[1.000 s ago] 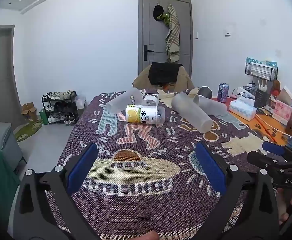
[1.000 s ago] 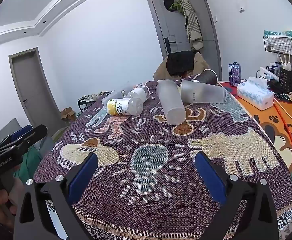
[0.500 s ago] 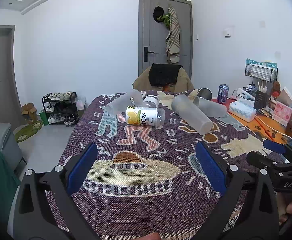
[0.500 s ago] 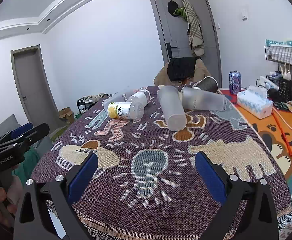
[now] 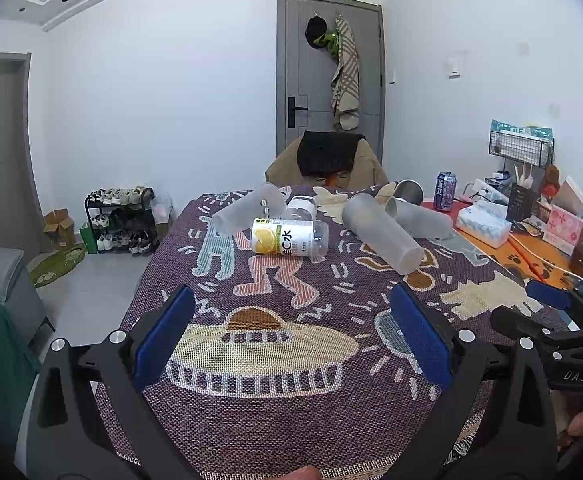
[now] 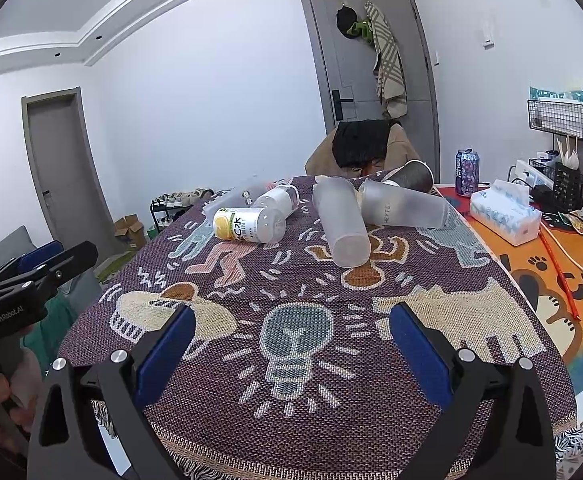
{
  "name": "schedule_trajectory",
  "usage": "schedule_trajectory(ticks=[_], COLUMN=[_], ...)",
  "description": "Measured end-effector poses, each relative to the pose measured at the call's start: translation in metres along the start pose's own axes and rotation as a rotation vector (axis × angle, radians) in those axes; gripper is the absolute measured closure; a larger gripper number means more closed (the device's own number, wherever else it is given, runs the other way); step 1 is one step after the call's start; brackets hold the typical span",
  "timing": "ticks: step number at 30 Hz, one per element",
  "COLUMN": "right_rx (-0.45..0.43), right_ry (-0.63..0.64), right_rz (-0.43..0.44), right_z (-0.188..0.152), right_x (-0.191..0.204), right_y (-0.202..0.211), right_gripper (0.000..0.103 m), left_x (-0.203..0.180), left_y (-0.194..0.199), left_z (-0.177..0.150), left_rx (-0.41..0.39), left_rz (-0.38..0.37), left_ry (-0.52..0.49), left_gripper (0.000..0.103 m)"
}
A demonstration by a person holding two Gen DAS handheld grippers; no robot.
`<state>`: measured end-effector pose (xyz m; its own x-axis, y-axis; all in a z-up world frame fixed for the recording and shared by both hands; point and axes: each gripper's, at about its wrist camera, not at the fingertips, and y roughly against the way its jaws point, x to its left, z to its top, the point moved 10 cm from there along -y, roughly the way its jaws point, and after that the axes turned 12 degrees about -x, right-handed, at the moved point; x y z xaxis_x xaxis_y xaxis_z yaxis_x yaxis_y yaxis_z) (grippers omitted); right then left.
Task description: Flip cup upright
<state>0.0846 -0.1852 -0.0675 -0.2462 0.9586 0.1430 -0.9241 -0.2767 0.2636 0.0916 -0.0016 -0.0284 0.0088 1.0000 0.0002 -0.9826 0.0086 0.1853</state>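
Several frosted plastic cups lie on their sides at the far end of the patterned tablecloth. The nearest cup [image 5: 381,232] [image 6: 341,222] points its base toward me. A second cup [image 5: 421,218] [image 6: 401,209] lies behind it to the right, a third [image 5: 247,212] at the far left. A dark metal cup [image 5: 408,191] [image 6: 413,176] lies at the back. My left gripper [image 5: 291,336] is open and empty over the near table edge. My right gripper [image 6: 289,340] is open and empty too, well short of the cups.
A lemon-label bottle [image 5: 289,237] [image 6: 249,225] and a clear bottle [image 6: 277,200] lie among the cups. A tissue box [image 6: 505,216], a drink can [image 6: 467,167], a wire rack and snack packs stand on the orange mat at right. A chair [image 5: 325,160] stands beyond the table.
Both views have tilted slightly upward, so the cups sit a little lower in frame. Both grippers stay open and nothing on the table has moved.
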Motion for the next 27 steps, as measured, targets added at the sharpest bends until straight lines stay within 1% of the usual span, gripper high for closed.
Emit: schedule_trajectory(ticks=[27], right_rx=[-0.004], right_ry=[-0.004], right_rz=[-0.015], right_z=[-0.0014], right_x=[-0.0029], right_y=[0.0011], right_gripper=[0.008], left_x=[0.0007], left_y=[0.0016], left_z=[-0.0015], left_rx=[-0.003], left_rz=[0.008], left_ry=[-0.003], left_gripper=[0.006])
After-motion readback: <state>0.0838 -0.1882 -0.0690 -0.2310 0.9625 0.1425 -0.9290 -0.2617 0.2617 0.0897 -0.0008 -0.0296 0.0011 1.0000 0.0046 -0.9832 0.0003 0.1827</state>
